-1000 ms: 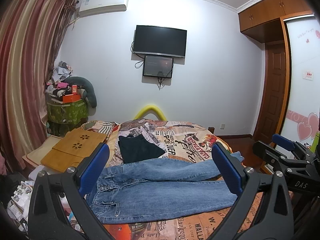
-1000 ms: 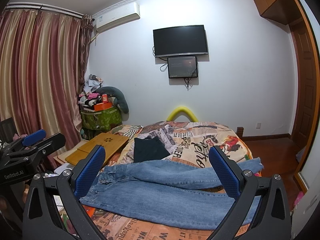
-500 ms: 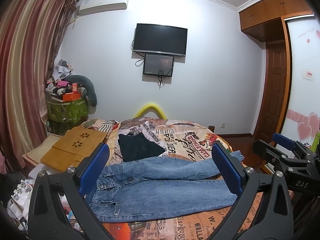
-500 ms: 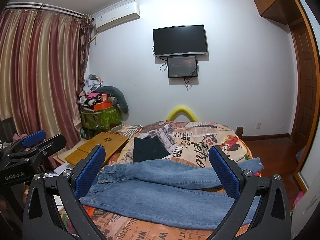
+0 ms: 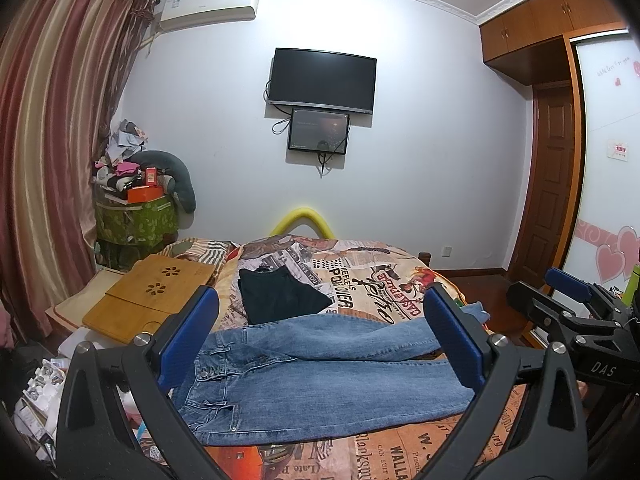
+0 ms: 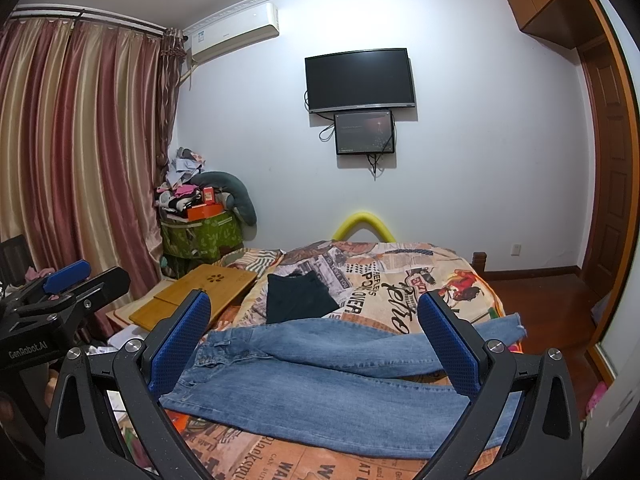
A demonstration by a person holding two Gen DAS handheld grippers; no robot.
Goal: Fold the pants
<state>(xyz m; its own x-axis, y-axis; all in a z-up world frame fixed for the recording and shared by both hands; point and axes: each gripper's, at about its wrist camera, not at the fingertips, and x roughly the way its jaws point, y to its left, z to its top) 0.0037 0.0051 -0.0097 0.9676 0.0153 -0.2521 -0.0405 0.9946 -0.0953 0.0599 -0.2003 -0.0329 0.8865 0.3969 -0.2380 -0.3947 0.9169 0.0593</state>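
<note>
Blue jeans lie spread flat across the near end of the bed, waistband to the left, both legs running right; they also show in the right wrist view. The far leg's hem hangs over the bed's right edge. My left gripper is open and empty, held above and in front of the jeans. My right gripper is open and empty, likewise short of the jeans. Each gripper shows at the edge of the other's view.
A folded black garment lies on the printed bedspread behind the jeans. A wooden lap tray sits left of the bed. Clutter lies on the floor at left. A wardrobe and door stand right.
The left wrist view has shifted very slightly. The jeans and the right gripper have not visibly moved.
</note>
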